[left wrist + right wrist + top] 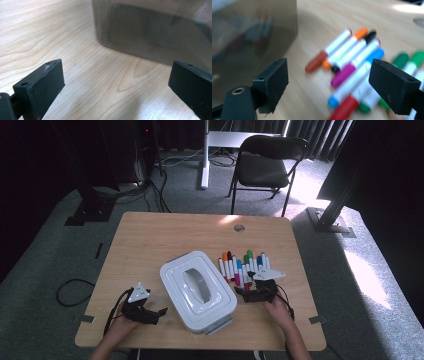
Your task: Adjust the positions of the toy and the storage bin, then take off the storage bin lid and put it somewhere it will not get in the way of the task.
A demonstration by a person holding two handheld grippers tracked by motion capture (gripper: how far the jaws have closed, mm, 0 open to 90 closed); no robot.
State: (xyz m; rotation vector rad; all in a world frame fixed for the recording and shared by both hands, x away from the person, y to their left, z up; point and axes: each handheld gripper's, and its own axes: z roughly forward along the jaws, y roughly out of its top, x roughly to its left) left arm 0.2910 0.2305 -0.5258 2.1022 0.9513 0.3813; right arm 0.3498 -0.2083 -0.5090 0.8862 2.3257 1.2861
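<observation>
Right gripper [248,293], jaws spread wide with nothing clamped, sits at the near end of the coloured markers [243,265] on the wooden table [150,240], just right of the white lidded box [198,291]; left gripper [155,312], jaws also apart, faces that box's left side.

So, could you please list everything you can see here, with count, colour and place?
table: one, light wood, centre of the room
box: one, white lid with grey handle, closed, mid-table near the front
markers: a loose pile, count unclear; orange, black, magenta, blue, green and red caps, right of the box
chair: one, black, behind the table
carpet: grey, around the table
left claw: black, open, left of the box
right claw: black, open, over the near marker ends
</observation>
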